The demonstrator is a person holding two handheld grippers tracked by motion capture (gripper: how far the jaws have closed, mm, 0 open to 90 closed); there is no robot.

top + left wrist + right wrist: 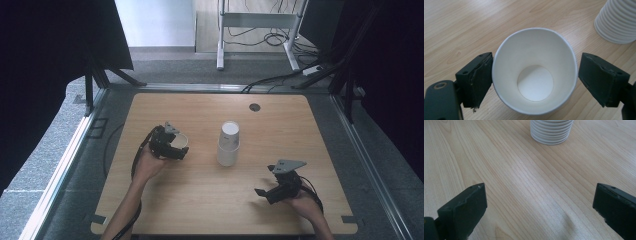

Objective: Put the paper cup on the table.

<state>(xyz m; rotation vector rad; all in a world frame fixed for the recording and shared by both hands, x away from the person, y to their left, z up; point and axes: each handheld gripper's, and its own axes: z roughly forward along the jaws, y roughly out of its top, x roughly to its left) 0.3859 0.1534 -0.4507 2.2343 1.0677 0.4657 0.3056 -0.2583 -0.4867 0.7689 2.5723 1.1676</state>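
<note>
A single white paper cup stands upright on the wooden table, its empty inside facing the camera in the left gripper view. My left gripper has its jaws on either side of the cup; one pad lies against the cup's wall, while the other pad stands slightly off it. A tall stack of upside-down white cups sits mid-table, to the right of that cup. My right gripper hovers open over bare wood at the front right, nothing between its jaws, facing the stack.
A round dark cable hole sits near the table's far edge. Metal rails run along both sides of the table, and a desk frame with cables stands on the floor beyond. The stack's ribbed rims show near the left gripper.
</note>
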